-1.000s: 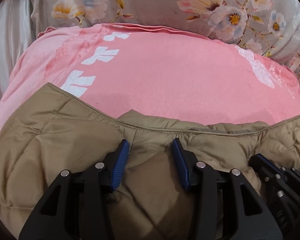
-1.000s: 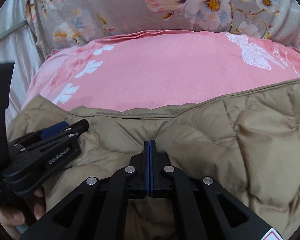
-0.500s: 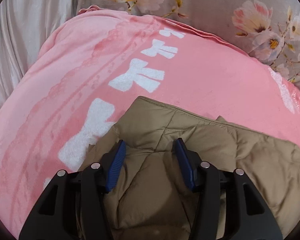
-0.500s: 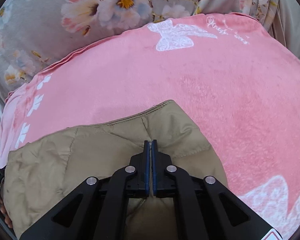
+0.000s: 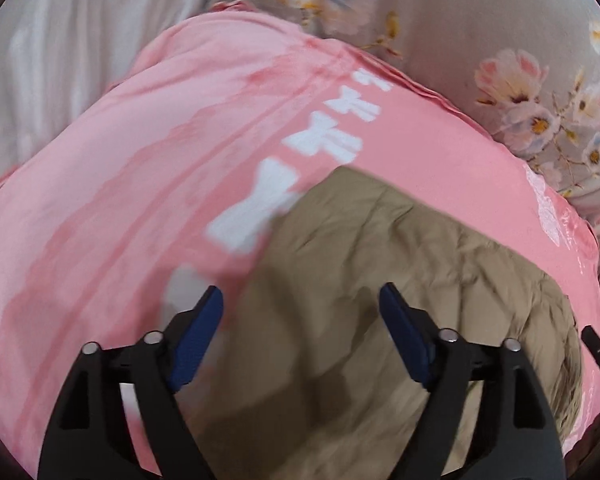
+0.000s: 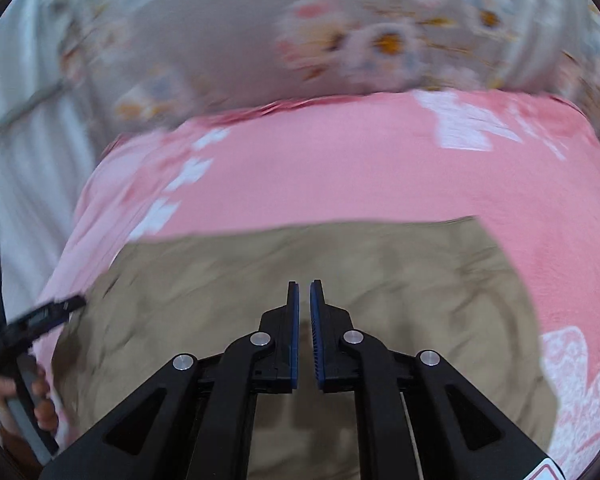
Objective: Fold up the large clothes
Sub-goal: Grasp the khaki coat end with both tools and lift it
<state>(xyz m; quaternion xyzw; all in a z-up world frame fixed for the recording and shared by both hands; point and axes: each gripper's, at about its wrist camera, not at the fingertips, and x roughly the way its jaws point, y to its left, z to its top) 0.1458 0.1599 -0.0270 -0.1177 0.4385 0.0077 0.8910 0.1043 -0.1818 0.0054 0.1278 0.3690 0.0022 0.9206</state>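
Note:
A tan quilted jacket lies folded on a pink blanket; it also shows in the right wrist view. My left gripper is open wide and empty, raised over the jacket's left edge. My right gripper has its jaws a narrow gap apart with nothing between them, above the jacket's middle. The left gripper, held by a hand, shows at the left edge of the right wrist view.
The pink blanket with white prints lies on a grey floral bedcover. Pale pleated fabric runs along the left side. The bedcover shows in the right wrist view behind the blanket.
Both grippers have let go of the jacket and pulled back above it. The left jaws opened wider; the right jaws parted slightly. The jacket now lies flat and folded.

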